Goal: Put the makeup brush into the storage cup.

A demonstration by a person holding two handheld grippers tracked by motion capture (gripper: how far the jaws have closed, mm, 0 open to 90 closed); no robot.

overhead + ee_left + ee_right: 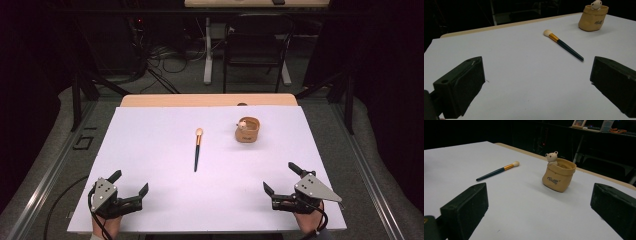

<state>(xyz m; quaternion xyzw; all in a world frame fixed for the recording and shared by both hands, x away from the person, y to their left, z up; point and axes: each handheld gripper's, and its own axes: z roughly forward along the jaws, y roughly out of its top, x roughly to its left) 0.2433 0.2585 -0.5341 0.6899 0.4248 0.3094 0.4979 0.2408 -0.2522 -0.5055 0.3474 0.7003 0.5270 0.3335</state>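
From above, we see our left tongs (131,182) and right tongs (278,176) spread wide and empty at the near edge of the white surface (150,150); the brush (197,148) lies mid-surface, the tan pot (248,131) beyond to its right. Through the left gripper view, the brush (564,45) lies well ahead. Through the right gripper view, the pot (559,175) bears cursive writing (too small to read), a bear figure (552,157) at its rim.

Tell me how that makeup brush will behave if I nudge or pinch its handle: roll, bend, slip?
The brush lies flat on the white table cover, apart from the bear pot. Its slim round handle would probably roll under a sideways nudge. It looks stiff and light, so it should lift without bending. The glossy, tapering handle may slip; pinching near the gold ferrule seems safer.
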